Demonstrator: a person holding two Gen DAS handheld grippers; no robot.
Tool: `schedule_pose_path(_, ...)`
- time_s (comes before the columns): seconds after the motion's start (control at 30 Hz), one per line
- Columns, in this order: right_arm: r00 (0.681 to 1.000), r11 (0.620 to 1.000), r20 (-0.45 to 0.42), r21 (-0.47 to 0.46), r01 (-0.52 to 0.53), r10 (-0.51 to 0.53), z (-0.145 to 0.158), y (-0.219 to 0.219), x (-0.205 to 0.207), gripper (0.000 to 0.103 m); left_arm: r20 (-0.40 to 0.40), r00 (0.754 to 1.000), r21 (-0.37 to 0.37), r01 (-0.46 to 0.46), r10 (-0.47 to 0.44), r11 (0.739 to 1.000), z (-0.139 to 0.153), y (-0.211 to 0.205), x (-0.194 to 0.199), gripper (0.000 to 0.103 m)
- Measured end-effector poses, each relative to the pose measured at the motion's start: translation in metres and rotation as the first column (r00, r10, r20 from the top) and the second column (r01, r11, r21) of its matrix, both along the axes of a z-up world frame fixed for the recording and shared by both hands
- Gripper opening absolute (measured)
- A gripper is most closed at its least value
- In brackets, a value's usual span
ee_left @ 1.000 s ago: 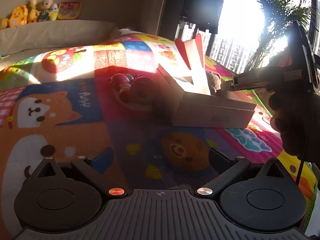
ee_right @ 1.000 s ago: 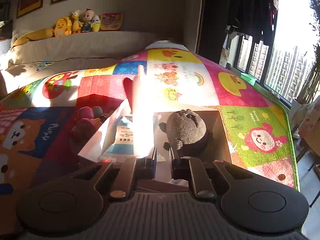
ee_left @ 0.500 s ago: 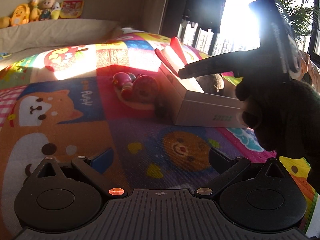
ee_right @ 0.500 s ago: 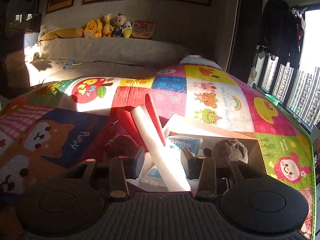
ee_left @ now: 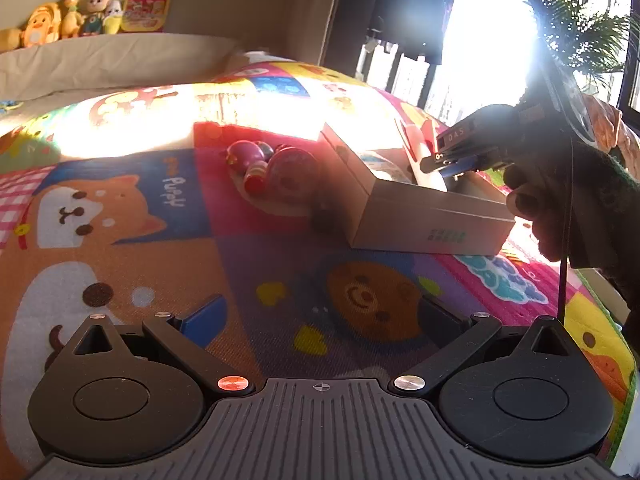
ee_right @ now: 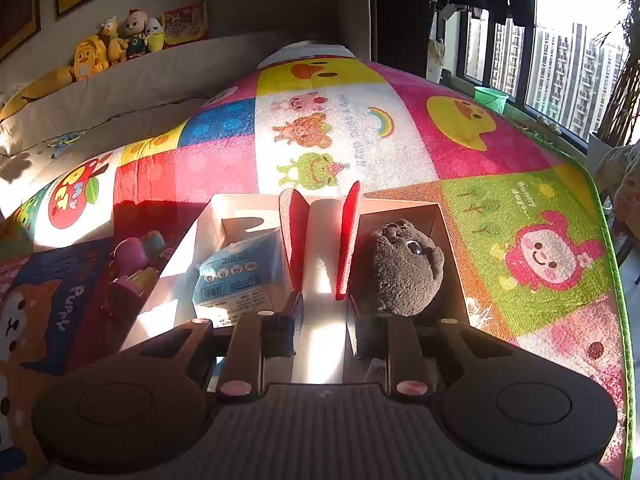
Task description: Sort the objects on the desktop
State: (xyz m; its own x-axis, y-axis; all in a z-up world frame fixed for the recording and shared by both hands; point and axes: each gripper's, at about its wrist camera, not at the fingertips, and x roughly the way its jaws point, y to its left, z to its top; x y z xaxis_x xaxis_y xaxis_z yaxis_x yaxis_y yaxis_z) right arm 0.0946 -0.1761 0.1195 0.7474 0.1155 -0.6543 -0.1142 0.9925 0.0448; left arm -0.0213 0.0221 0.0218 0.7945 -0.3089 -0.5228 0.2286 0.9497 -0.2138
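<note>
Right gripper is clamped on a white roll with red flaps, its jaws having just closed, inside the open cardboard box between a blue packet and a grey plush toy. Left gripper hangs apart over the colourful play mat, near pink toys beside the box's left wall.

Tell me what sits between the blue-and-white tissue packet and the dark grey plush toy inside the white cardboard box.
In the right wrist view, the white roll with two red flaps lies between the tissue packet and the plush toy, with the right gripper clamped on its near end.
</note>
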Motion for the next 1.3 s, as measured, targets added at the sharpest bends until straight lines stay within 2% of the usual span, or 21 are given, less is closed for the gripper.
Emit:
schedule_pose_path(0.1,0.998,0.999,-0.061,0.014,-0.032,0.033,-0.006,0.003,0.001,0.024,-0.002,1.0,0.007,-0.003,0.003,1.0,0.0,0.0,0.001,0.103)
schedule_pose_path(0.2,0.997,0.999,-0.066,-0.001,-0.041,0.041,-0.012,0.007,0.002,0.024,0.0,1.0,0.006,-0.004,0.004,1.0,0.0,0.0,0.0,0.103)
schedule_pose_path(0.3,0.999,0.998,-0.02,-0.048,-0.049,0.048,-0.007,0.014,-0.008,0.024,-0.009,1.0,-0.001,-0.009,0.009,1.0,-0.001,0.002,0.001,0.103)
schedule_pose_path(0.4,0.993,0.99,0.057,-0.105,-0.094,0.101,0.013,0.029,-0.029,0.026,-0.013,1.0,-0.017,-0.024,0.023,1.0,0.0,0.007,0.004,0.103)
schedule_pose_path(0.5,0.981,0.983,0.057,-0.015,-0.184,0.185,0.04,0.044,-0.037,0.035,0.02,0.997,0.035,-0.075,0.074,0.997,0.003,0.016,0.008,0.103)
schedule_pose_path(0.6,0.963,0.958,-0.051,0.129,-0.257,0.265,0.053,0.068,-0.019,0.036,0.053,0.992,0.085,-0.122,0.118,0.989,0.006,0.027,0.015,0.103)
schedule_pose_path(0.67,0.948,0.947,-0.132,0.178,-0.266,0.291,0.052,0.096,0.005,0.036,0.054,0.989,0.088,-0.139,0.134,0.986,0.006,0.034,0.019,0.103)
schedule_pose_path(0.77,0.945,0.961,-0.186,0.12,-0.249,0.269,0.04,0.14,0.04,0.035,0.045,0.991,0.055,-0.125,0.123,0.991,0.005,0.04,0.019,0.103)
schedule_pose_path(0.9,0.971,0.977,-0.145,-0.077,-0.2,0.188,0.012,0.186,0.078,0.035,0.053,0.991,0.037,-0.125,0.123,0.991,0.005,0.042,0.017,0.103)
schedule_pose_path(0.93,0.974,0.977,-0.144,-0.097,-0.19,0.175,0.008,0.192,0.084,0.035,0.046,0.991,0.026,-0.127,0.125,0.992,0.004,0.044,0.017,0.103)
schedule_pose_path(1.07,0.971,0.972,-0.145,-0.112,-0.207,0.19,0.004,0.204,0.092,0.035,0.015,0.992,-0.018,-0.129,0.129,0.992,0.002,0.05,0.021,0.103)
schedule_pose_path(1.2,0.971,0.966,-0.118,-0.132,-0.224,0.209,0.013,0.211,0.098,0.035,0.003,0.99,-0.02,-0.138,0.138,0.99,0.001,0.051,0.022,0.103)
schedule_pose_path(1.3,0.969,0.969,-0.15,-0.126,-0.215,0.195,0.013,0.215,0.12,0.035,0.003,0.99,-0.02,-0.14,0.14,0.99,0.001,0.051,0.022,0.103)
